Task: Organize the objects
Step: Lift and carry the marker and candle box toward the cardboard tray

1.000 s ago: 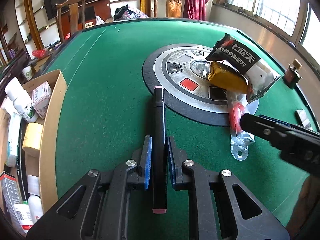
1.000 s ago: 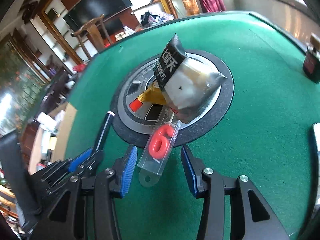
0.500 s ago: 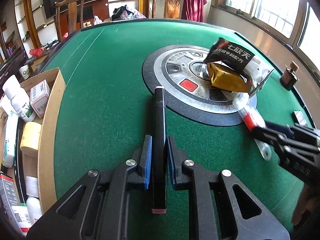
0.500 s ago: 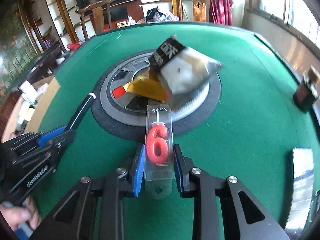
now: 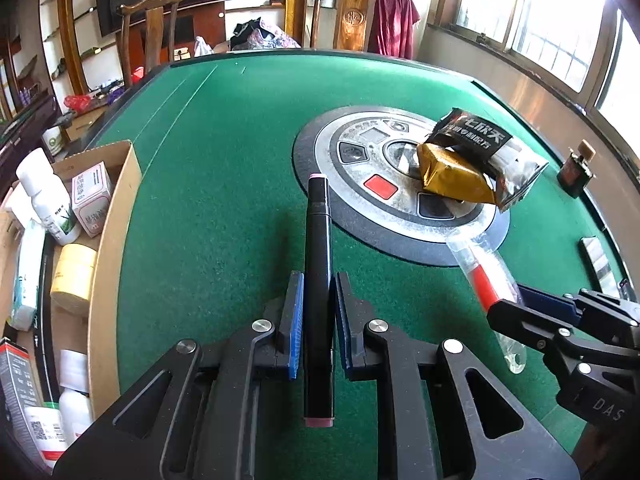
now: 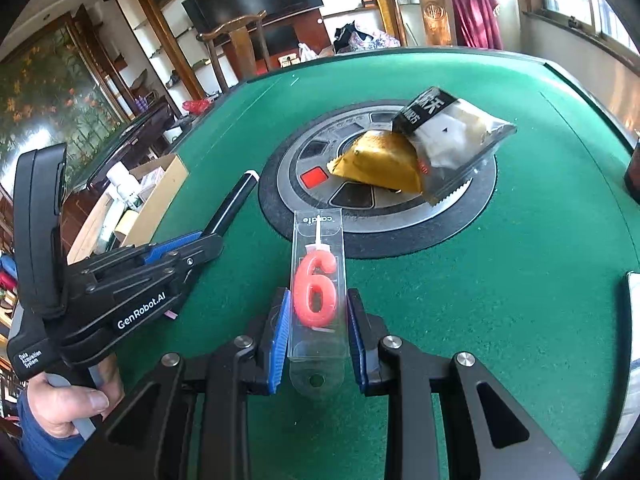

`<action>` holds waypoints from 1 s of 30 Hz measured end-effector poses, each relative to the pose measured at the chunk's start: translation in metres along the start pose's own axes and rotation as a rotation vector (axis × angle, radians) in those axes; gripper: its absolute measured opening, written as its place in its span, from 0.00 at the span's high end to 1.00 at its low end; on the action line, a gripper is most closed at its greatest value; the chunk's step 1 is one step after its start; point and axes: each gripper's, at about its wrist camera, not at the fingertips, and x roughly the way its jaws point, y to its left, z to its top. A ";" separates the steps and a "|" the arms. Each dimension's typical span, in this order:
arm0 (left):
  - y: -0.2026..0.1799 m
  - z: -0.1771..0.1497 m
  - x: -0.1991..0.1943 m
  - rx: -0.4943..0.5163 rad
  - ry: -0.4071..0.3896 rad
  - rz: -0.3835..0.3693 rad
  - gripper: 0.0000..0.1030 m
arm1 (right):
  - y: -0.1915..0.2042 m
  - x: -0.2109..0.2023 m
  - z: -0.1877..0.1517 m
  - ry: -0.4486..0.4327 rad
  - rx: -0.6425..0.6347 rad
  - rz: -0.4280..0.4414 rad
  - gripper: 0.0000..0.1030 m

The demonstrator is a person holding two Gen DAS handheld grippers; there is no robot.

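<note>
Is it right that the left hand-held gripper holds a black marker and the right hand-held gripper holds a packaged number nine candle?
Not quite: the right wrist view shows the candle is a red six. The left hand-held gripper holds the black marker, and the right hand-held gripper holds the candle.

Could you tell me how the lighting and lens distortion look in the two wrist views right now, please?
Left wrist view: the windows at upper right blow out white, the green table edge bows strongly, and the marker is sharp. Right wrist view: daylight glints on the candle pack, the room tilts and curves, the corners go black.
</note>
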 end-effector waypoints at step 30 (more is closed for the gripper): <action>-0.022 -0.003 -0.041 0.112 -0.240 0.194 0.86 | 0.015 -0.004 0.002 -0.063 -0.041 -0.040 0.74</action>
